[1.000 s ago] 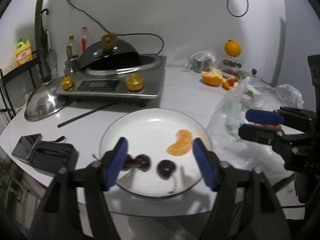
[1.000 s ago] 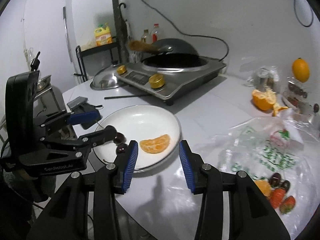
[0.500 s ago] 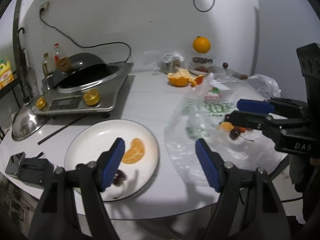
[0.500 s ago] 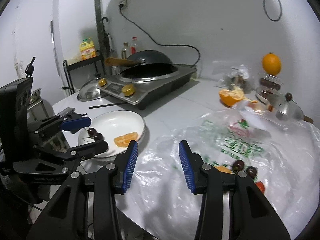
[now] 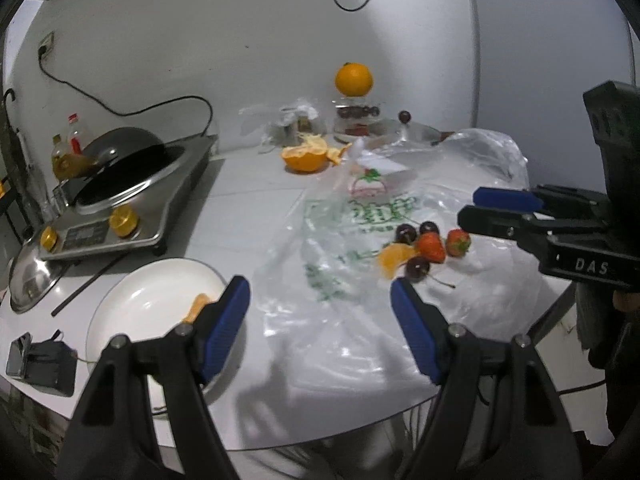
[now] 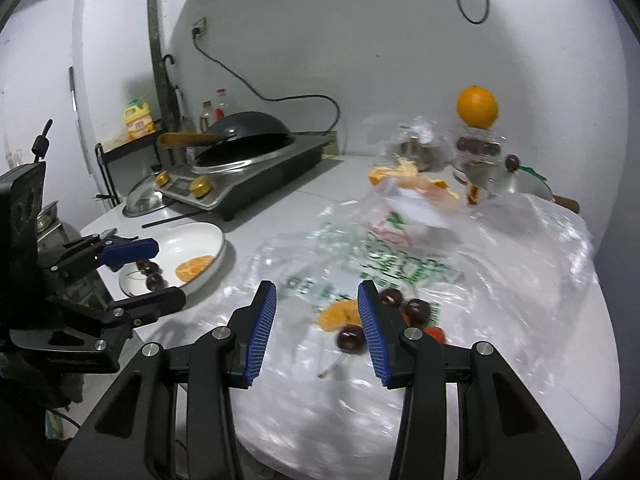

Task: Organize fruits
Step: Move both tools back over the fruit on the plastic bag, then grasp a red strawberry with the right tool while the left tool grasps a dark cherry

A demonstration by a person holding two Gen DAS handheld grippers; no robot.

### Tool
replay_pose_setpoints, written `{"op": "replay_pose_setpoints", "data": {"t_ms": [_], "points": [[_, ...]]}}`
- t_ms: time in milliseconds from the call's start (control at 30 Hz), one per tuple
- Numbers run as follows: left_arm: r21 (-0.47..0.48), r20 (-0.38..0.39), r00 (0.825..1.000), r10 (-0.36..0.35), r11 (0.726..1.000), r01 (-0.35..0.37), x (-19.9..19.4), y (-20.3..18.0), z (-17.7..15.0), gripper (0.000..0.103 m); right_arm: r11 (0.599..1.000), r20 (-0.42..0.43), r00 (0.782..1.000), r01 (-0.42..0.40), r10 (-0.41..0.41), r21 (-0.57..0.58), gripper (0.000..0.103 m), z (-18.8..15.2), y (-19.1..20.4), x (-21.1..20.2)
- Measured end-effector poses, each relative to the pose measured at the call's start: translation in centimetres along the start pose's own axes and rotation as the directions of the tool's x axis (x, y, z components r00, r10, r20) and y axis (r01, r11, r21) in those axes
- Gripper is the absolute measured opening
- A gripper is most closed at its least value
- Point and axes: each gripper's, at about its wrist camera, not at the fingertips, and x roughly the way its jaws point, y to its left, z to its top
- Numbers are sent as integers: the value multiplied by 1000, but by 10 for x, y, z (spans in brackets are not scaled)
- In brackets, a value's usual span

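Observation:
A white plate (image 5: 132,292) at the lower left holds an orange segment (image 6: 194,268) and two cherries (image 6: 152,274). On the clear plastic bag (image 5: 360,320) lie an orange segment (image 5: 394,260), cherries (image 5: 418,269) and two strawberries (image 5: 431,248). My left gripper (image 5: 320,320) hangs open and empty over the bag's near part, between the plate and this fruit. My right gripper (image 6: 316,320) is open and empty, just short of the bag's orange segment (image 6: 338,316) and a cherry (image 6: 352,340). Each gripper shows in the other's view: the right gripper (image 5: 472,206), the left gripper (image 6: 148,276).
An induction cooker with a wok (image 5: 120,184) stands at the back left, a steel lid (image 5: 28,280) and a black chopstick (image 5: 88,284) beside it. A peeled orange (image 5: 304,156) and a whole orange on a jar (image 5: 354,80) sit at the back. A phone and pouch (image 5: 40,364) lie by the table's rounded front edge.
Both grippers have swung right, away from the plate and over to the plastic bag with its fruit. Their jaws have kept the same width, with nothing in them.

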Motion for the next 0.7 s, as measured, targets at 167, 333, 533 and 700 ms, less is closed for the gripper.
{"op": "replay_pose_setpoints", "data": {"t_ms": [167, 333, 533, 700], "points": [[26, -9, 1000, -15, 1000, 15, 8, -17, 5, 74, 1000, 1, 1000, 19, -19, 24, 45, -7, -20, -5], [47, -20, 999, -28, 998, 29, 17, -32, 9, 74, 998, -4, 999, 43, -43, 42, 45, -13, -36, -8], [65, -42, 998, -38, 997, 41, 30, -47, 12, 74, 997, -23, 998, 55, -53, 57, 45, -20, -53, -5], [68, -60, 997, -52, 996, 56, 41, -58, 13, 74, 997, -42, 997, 60, -57, 56, 45, -25, -66, -2]]}}
